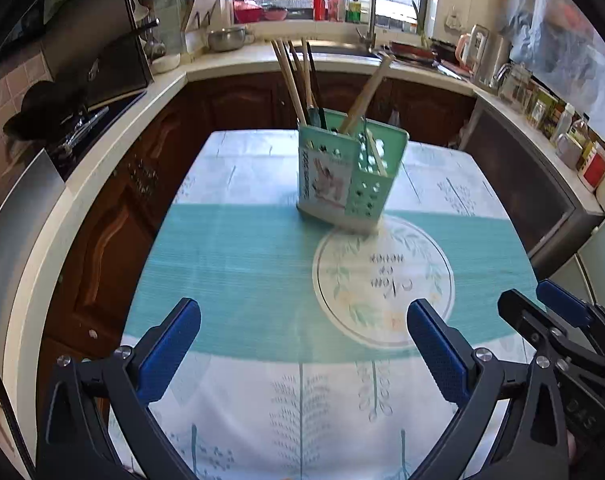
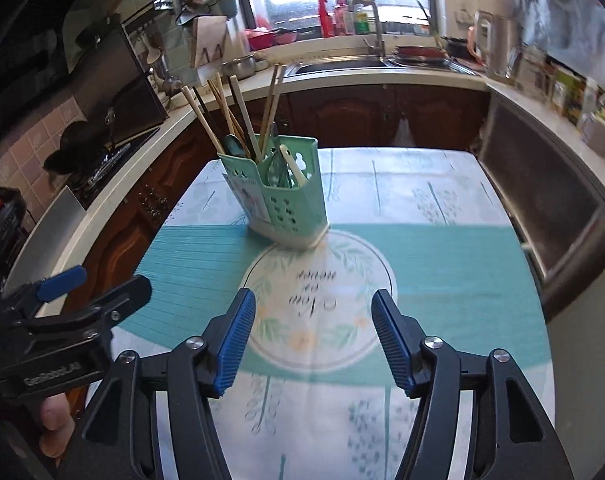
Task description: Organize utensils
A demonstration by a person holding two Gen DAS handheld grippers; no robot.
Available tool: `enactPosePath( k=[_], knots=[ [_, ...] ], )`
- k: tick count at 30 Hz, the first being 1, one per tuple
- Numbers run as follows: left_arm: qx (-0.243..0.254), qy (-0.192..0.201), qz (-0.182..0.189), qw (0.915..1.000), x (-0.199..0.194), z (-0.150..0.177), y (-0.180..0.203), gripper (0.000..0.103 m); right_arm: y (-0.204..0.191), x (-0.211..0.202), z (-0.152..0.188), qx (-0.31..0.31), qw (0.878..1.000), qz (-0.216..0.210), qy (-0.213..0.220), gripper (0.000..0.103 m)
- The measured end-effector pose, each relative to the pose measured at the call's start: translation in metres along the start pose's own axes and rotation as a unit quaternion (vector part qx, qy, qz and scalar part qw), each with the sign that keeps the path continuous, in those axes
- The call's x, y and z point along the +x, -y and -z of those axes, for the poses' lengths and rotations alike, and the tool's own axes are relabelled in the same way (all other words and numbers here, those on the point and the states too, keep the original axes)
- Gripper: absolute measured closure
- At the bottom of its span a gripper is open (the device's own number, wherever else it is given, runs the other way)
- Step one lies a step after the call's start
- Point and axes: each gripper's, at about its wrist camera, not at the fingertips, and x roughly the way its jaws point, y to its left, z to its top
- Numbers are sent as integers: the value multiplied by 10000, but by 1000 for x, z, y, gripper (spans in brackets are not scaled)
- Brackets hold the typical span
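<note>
Utensils (image 2: 238,120) stand in a green caddy (image 2: 280,204), seemingly tilted and liable to topple, while both grippers (image 1: 302,352) (image 2: 314,340) hover apart, empty.

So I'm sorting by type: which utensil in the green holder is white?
The white spoon, in the holder's right compartment. The others are tan or dark chopsticks and dark utensils.
</note>
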Motion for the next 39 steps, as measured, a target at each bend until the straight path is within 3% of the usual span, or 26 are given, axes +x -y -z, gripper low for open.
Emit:
enactPosePath(
  k=[6,19,39],
  knots=[
    [21,59,111,9999,-24,17,8,1,3,-61,32,43,9994,74,324,22],
    [197,483,-47,9986,-57,22,15,1,5,-132,59,108,9978,154,639,20],
    [140,474,-137,9987,-59,25,13,1,12,-129,43,207,9980,72,596,20]
  ],
)
